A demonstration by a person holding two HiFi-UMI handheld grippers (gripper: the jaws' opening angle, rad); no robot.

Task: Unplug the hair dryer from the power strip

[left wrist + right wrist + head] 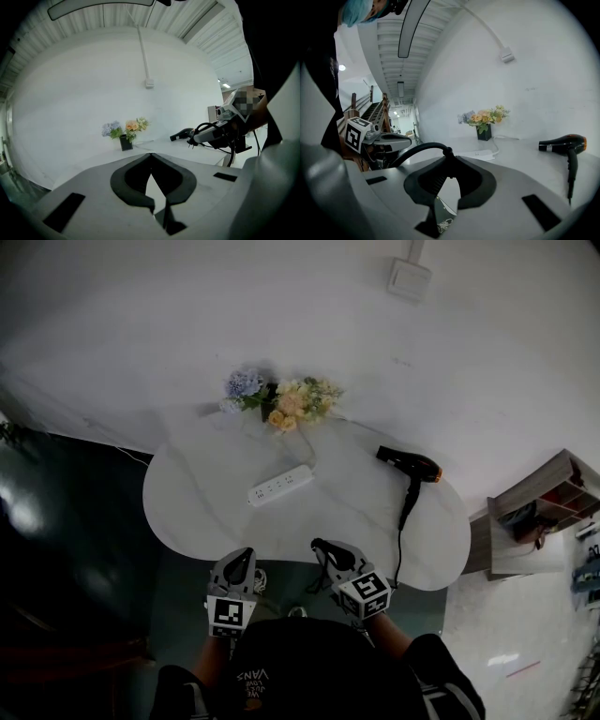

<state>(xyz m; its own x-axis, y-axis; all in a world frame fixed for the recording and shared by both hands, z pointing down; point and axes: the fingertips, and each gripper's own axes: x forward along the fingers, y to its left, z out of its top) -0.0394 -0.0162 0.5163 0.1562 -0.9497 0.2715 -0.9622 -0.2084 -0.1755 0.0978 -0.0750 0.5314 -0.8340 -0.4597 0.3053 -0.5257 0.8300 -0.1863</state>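
A white power strip (279,486) lies on the oval white table (187,512) with nothing plugged into it. The black hair dryer (410,463) rests at the table's right side, and its cord (403,521) trails off the front edge. My right gripper (322,546) hovers at the near table edge, shut on the hair dryer's plug (447,152). From the plug the cord (415,150) arcs away to the left. The left gripper view shows that plug (192,139) with its prongs bare. My left gripper (242,559) is beside it, shut and empty.
A small vase of flowers (281,399) stands at the table's far edge against the white wall, and the strip's white cable runs toward it. A wall box (410,277) sits high up. A wooden shelf unit (534,517) stands to the right, with dark floor on the left.
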